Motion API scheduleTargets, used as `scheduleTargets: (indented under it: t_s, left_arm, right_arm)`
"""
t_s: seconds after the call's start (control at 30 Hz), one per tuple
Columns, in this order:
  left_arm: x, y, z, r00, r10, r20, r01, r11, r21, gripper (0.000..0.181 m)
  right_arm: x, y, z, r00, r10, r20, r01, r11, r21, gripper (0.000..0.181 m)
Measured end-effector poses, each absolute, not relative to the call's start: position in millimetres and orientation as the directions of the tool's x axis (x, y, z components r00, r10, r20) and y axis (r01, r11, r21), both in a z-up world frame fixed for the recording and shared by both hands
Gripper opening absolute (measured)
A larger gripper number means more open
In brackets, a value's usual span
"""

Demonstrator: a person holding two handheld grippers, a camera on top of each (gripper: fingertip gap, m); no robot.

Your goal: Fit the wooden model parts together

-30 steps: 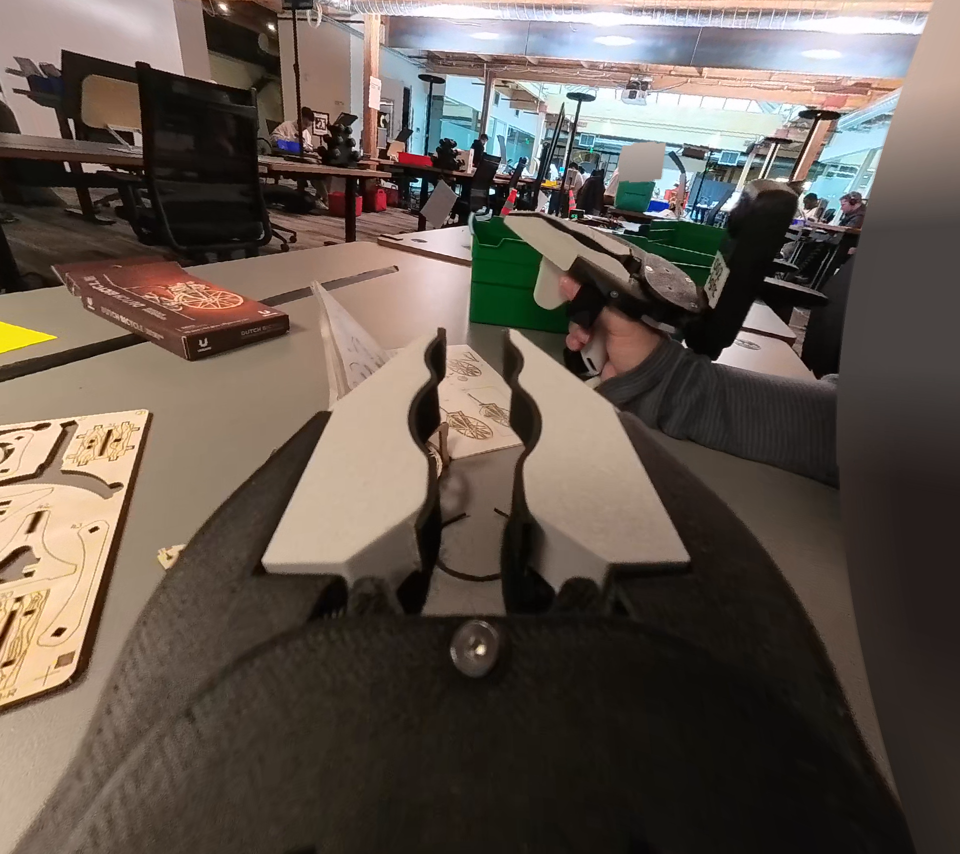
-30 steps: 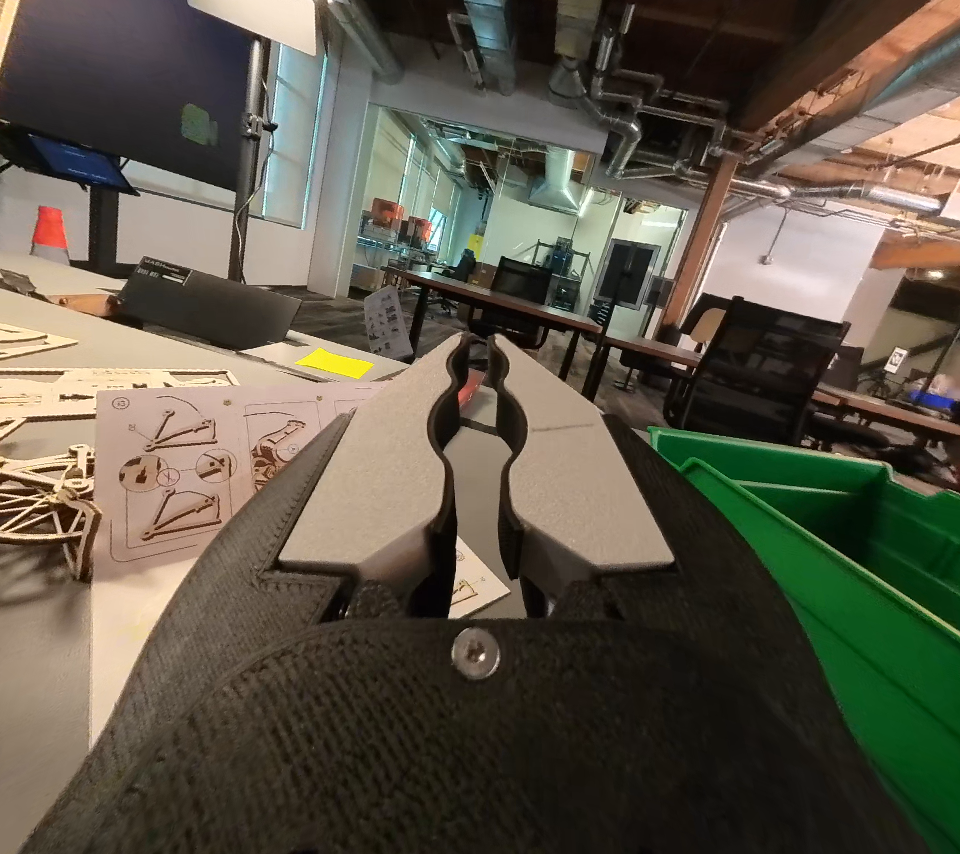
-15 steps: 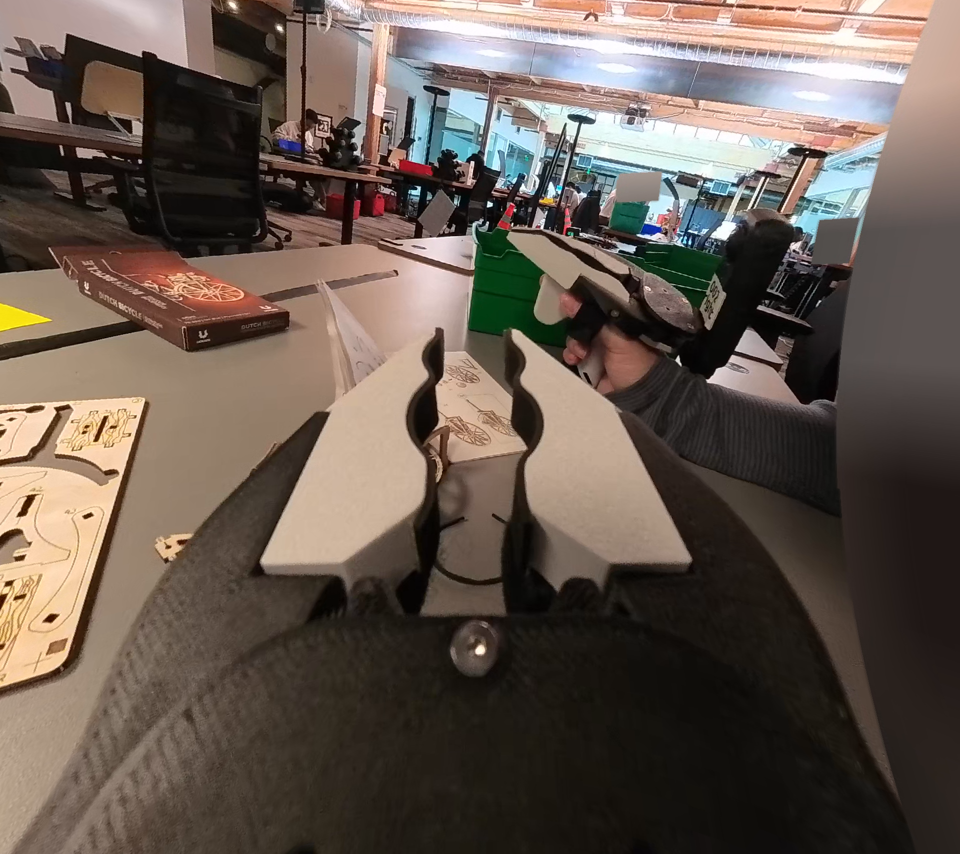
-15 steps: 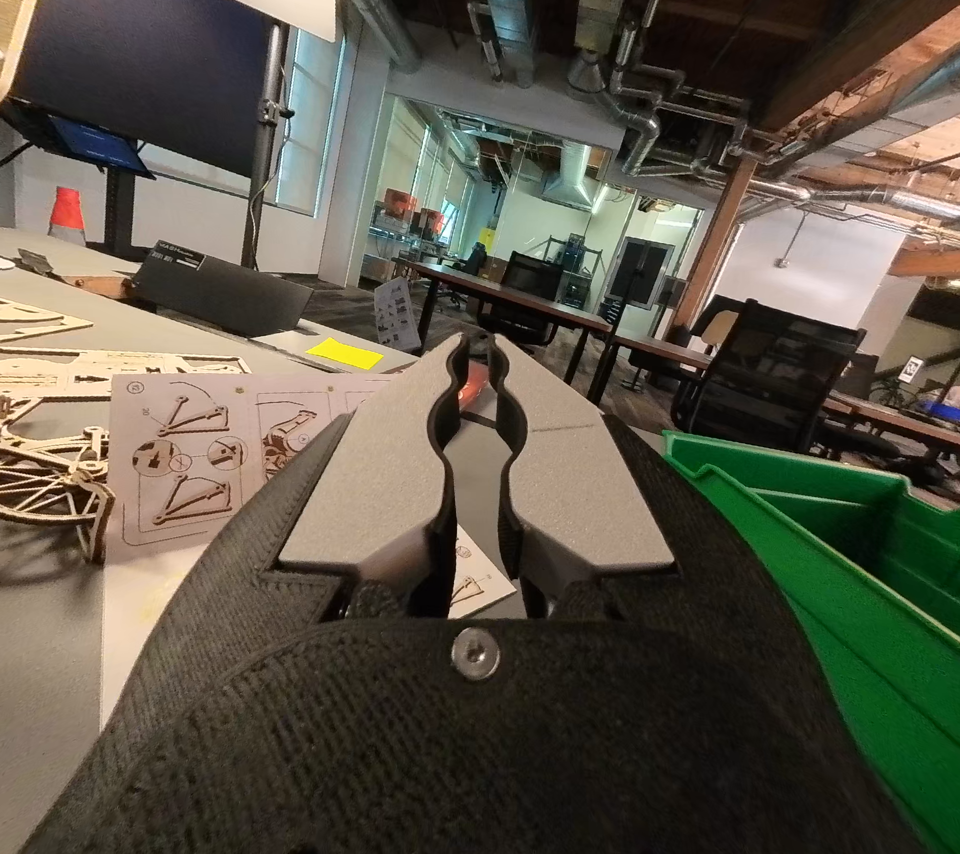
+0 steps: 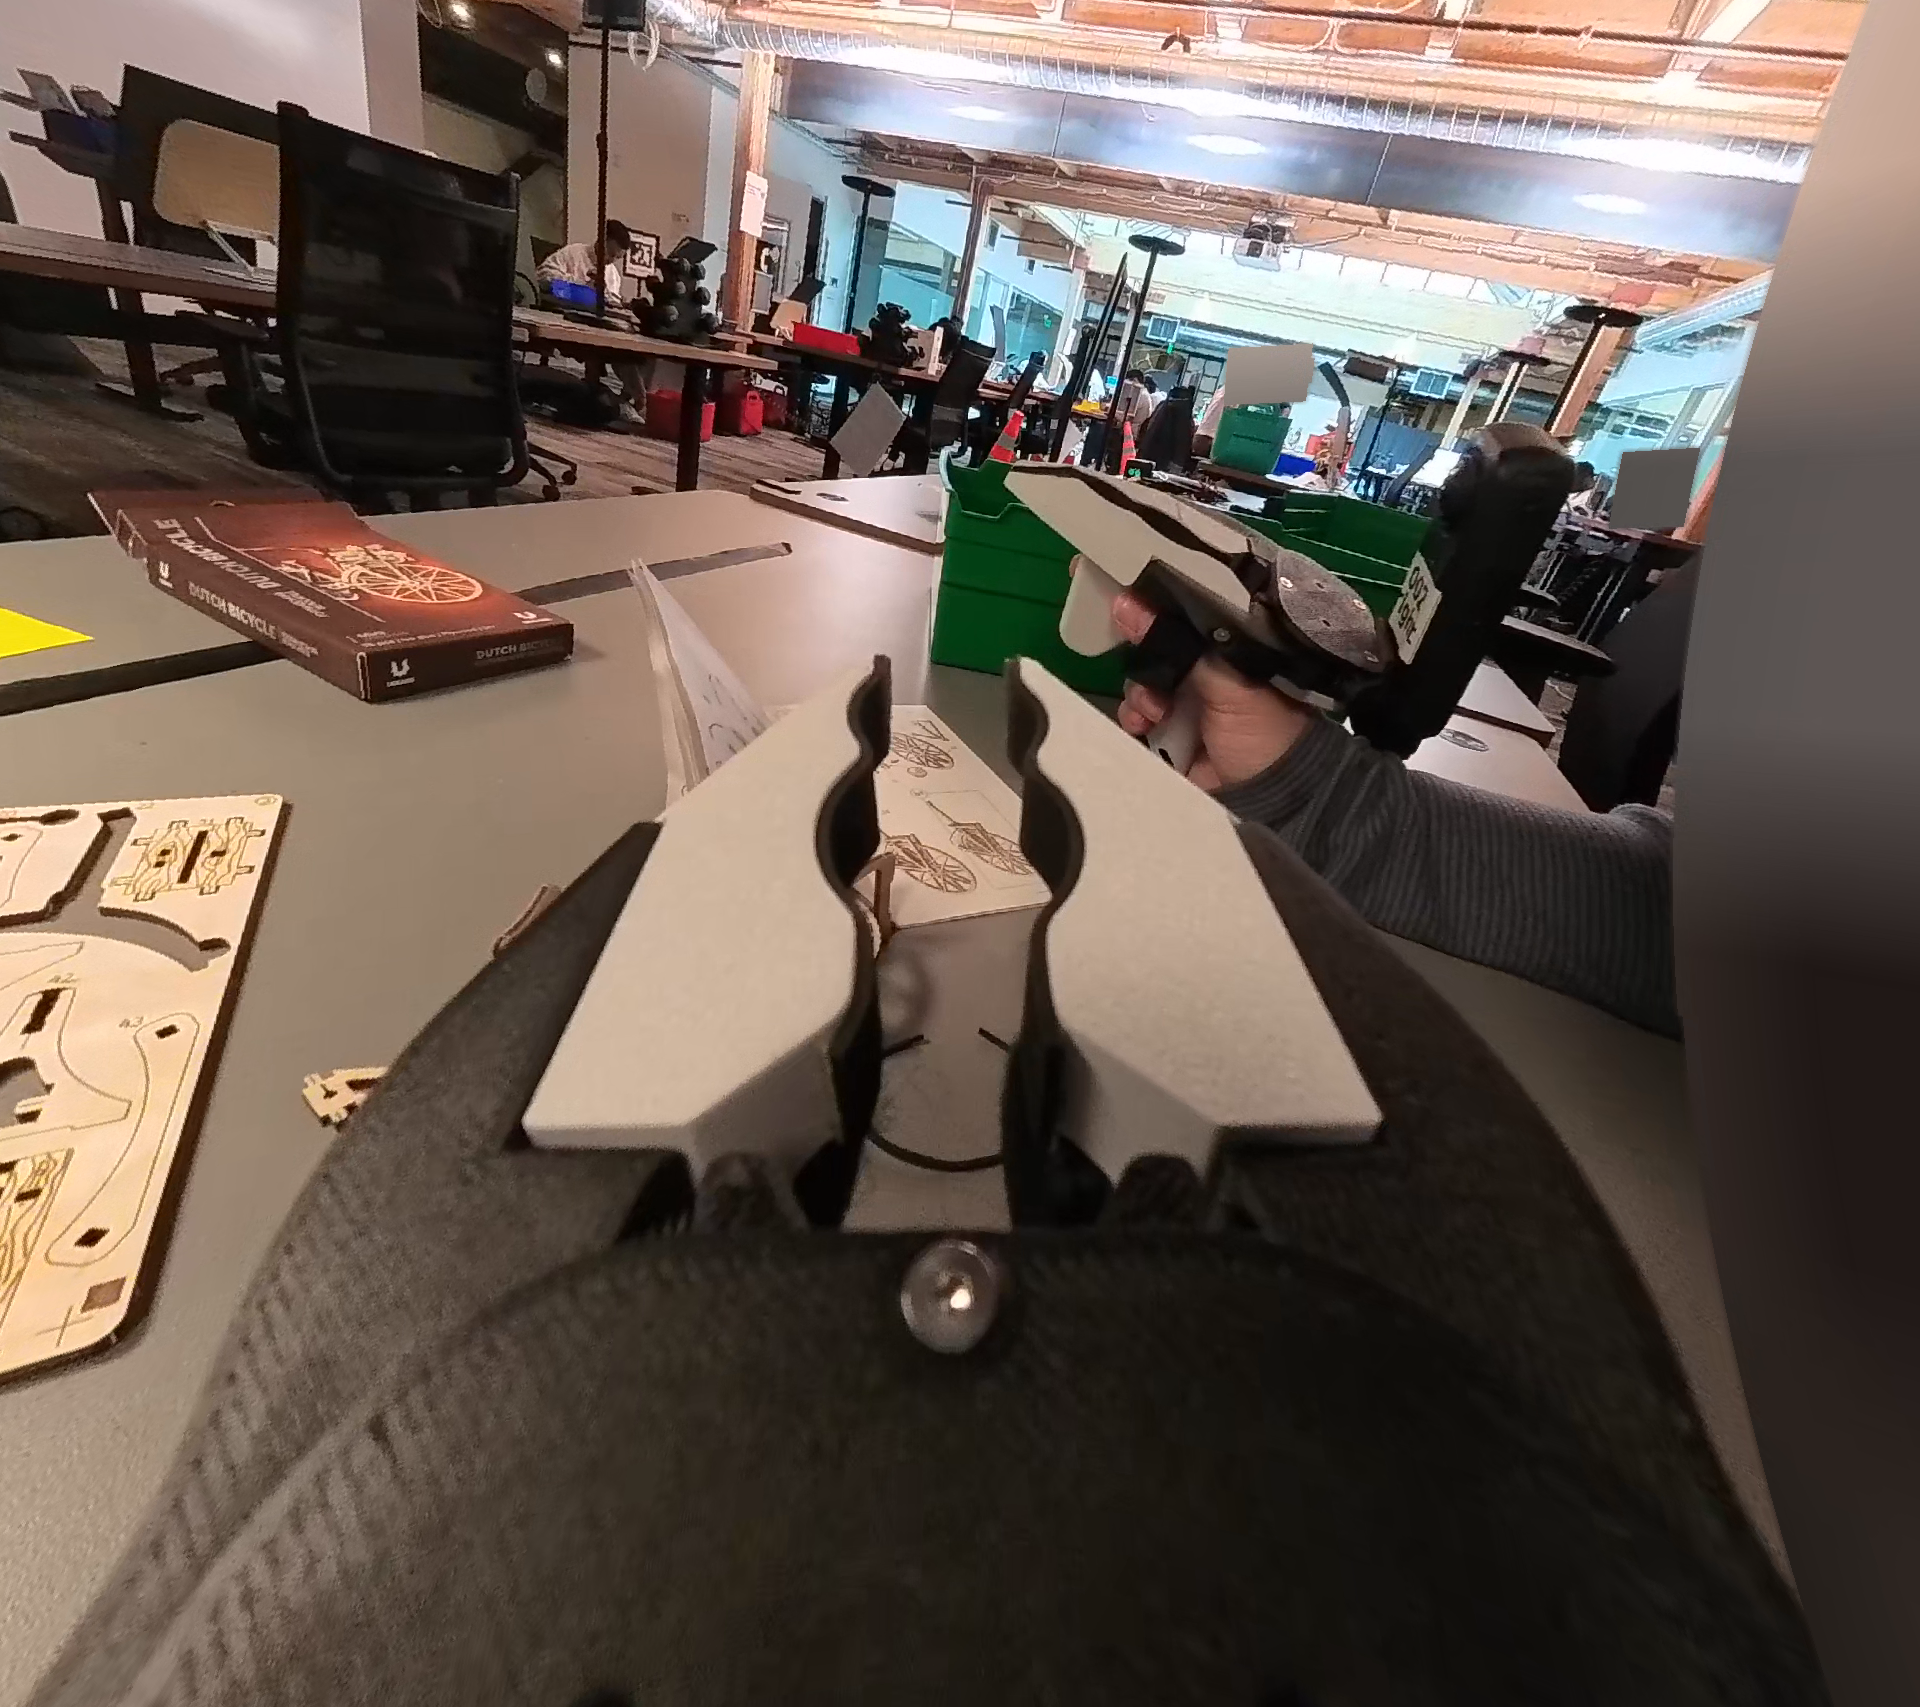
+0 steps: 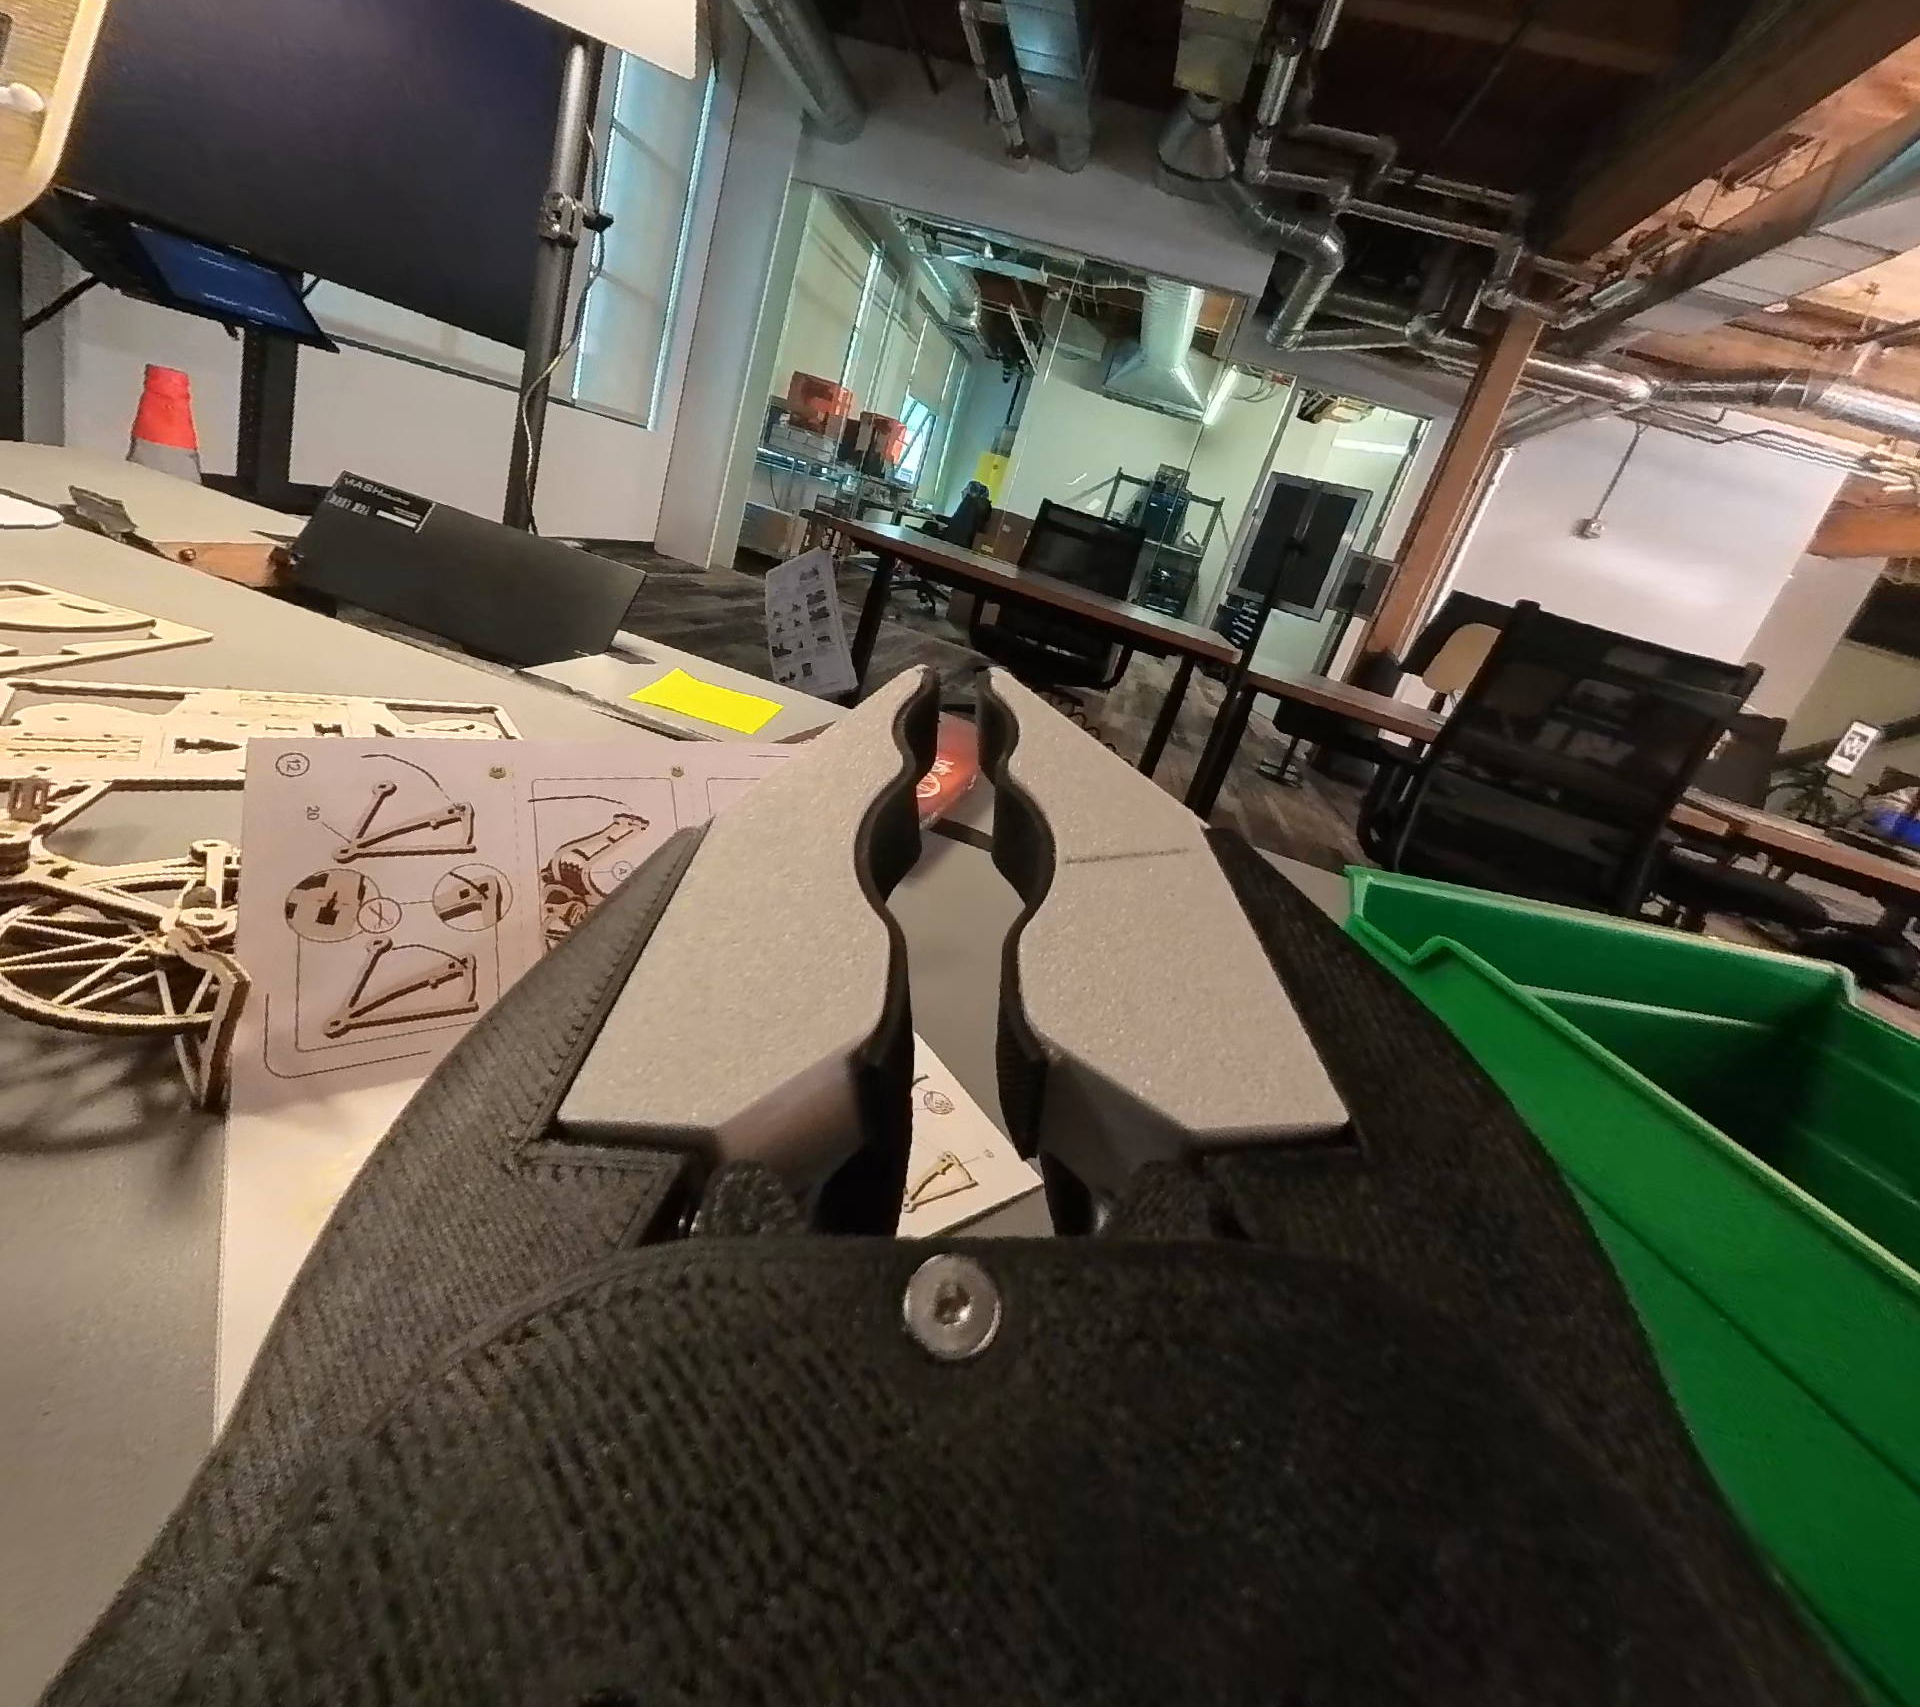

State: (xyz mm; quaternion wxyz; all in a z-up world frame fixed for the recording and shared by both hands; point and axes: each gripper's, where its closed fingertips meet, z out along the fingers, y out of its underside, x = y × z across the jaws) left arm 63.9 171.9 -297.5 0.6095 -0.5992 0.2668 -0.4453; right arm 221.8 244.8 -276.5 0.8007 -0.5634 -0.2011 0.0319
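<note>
My left gripper [image 5: 951, 691] hovers low over the grey table [image 5: 468, 847], open and empty. A thin wooden model piece [image 5: 881, 883] shows on the table between its fingers. A laser-cut wooden part sheet [image 5: 114, 1034] lies to its left, with a small loose piece [image 5: 343, 1091] beside it. My right gripper [image 6: 956, 691] is empty, its jaws only a narrow gap apart. It also shows in the left wrist view [image 5: 1049, 488], held up by a hand. A partly built wooden bicycle model [image 6: 104, 940] lies at the left of the right wrist view, next to an instruction sheet [image 6: 416, 878].
A brown kit box [image 5: 343, 608] lies at the back left. A green bin [image 5: 997, 608] stands behind the open instruction booklet [image 5: 935, 826], and it is close on the right in the right wrist view [image 6: 1662, 1086]. More wooden sheets [image 6: 208, 722] and a yellow note [image 6: 707, 701] lie farther off. The grippers' ends are close to 20 centimeters from one another.
The right gripper has dropped slightly and its view has shifted, so a little more of the bicycle model shows. The left gripper has barely moved. Neither jaw gap has changed.
</note>
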Motion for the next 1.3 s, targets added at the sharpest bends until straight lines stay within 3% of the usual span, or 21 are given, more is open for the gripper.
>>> scheduleTargets:
  t_s: [1.13, 1.3]
  left_arm:
    - [64, 170, -297, 0.448, -0.868, 0.213, 0.221, -0.123, -0.967, 0.02]
    - [87, 151, -309, 0.379, -0.91, 0.167, 0.089, -0.143, -0.986, 0.037]
  right_arm:
    - [220, 245, -278, 0.913, 0.303, 0.275, 0.158, 0.359, -0.92, 0.003]
    - [218, 245, -279, 0.909, 0.294, 0.295, 0.179, 0.363, -0.914, 0.004]
